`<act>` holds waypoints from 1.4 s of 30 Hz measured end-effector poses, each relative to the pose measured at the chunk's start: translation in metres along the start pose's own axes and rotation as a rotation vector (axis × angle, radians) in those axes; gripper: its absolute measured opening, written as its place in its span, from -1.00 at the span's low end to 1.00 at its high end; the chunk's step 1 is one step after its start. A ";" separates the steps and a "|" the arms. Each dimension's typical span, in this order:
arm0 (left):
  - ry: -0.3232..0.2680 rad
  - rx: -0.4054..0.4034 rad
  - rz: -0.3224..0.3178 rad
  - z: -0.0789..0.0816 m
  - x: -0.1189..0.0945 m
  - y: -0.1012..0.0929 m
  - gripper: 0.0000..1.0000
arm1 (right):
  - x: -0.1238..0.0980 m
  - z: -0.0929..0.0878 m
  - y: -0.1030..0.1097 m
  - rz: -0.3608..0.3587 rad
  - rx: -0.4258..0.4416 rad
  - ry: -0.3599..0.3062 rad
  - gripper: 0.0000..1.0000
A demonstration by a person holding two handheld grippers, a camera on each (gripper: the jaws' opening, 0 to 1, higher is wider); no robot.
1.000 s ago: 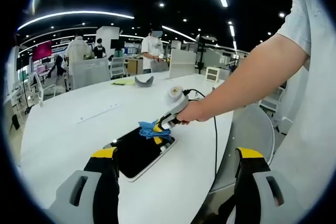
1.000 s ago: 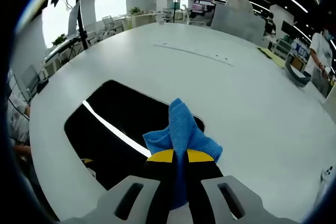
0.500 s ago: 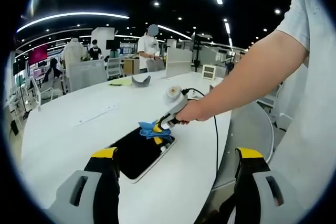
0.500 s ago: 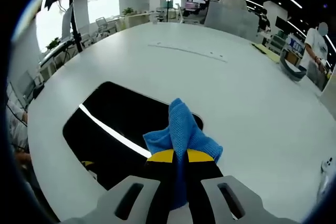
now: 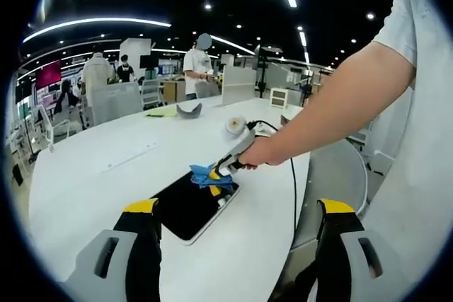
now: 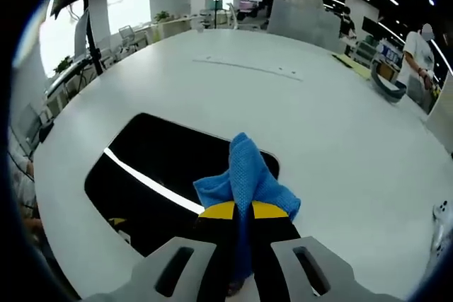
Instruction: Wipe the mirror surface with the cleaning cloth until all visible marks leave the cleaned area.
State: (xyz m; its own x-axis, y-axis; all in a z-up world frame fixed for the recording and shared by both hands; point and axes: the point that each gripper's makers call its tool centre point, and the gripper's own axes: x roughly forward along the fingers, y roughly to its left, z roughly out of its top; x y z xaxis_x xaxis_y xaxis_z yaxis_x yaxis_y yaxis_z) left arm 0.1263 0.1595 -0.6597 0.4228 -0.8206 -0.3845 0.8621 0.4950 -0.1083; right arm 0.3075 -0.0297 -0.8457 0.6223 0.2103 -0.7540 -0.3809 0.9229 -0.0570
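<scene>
Big white table (image 5: 85, 167) in an open office, with the mirror (image 6: 163, 167) lying flat on it. Right gripper (image 6: 243, 210) pinches the blue cloth (image 6: 248, 178) on the mirror's edge, mid-wipe I'd say; left gripper (image 5: 237, 206) hangs spread wide. Next it should sweep across the glass.

Big white round table (image 5: 85, 175); yellow paper sheet (image 5: 165, 111) + grey curved object (image 5: 189, 109) at far edge; ppl standing behind.
</scene>
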 end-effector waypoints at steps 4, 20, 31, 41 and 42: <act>-0.009 -0.002 -0.003 0.000 -0.004 0.005 0.82 | 0.000 0.001 0.007 0.000 -0.001 0.005 -0.97; -0.017 0.000 0.005 -0.010 -0.029 0.025 0.81 | 0.008 0.013 0.039 -0.005 -0.017 0.010 -0.98; -0.021 -0.004 0.002 -0.017 -0.044 0.029 0.81 | 0.010 0.016 0.056 0.001 -0.024 0.014 -0.97; -0.028 -0.010 0.009 -0.016 -0.053 0.029 0.81 | 0.010 0.016 0.069 0.018 -0.024 0.014 -0.97; -0.026 -0.009 0.010 -0.017 -0.053 0.029 0.81 | 0.010 0.017 0.070 0.020 -0.027 0.014 -0.97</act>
State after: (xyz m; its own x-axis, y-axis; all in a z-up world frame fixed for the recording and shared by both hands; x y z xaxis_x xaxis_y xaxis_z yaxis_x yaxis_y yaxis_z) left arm 0.1237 0.2221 -0.6578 0.4387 -0.8226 -0.3617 0.8552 0.5058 -0.1131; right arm 0.2982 0.0421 -0.8460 0.6052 0.2236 -0.7640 -0.4112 0.9096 -0.0596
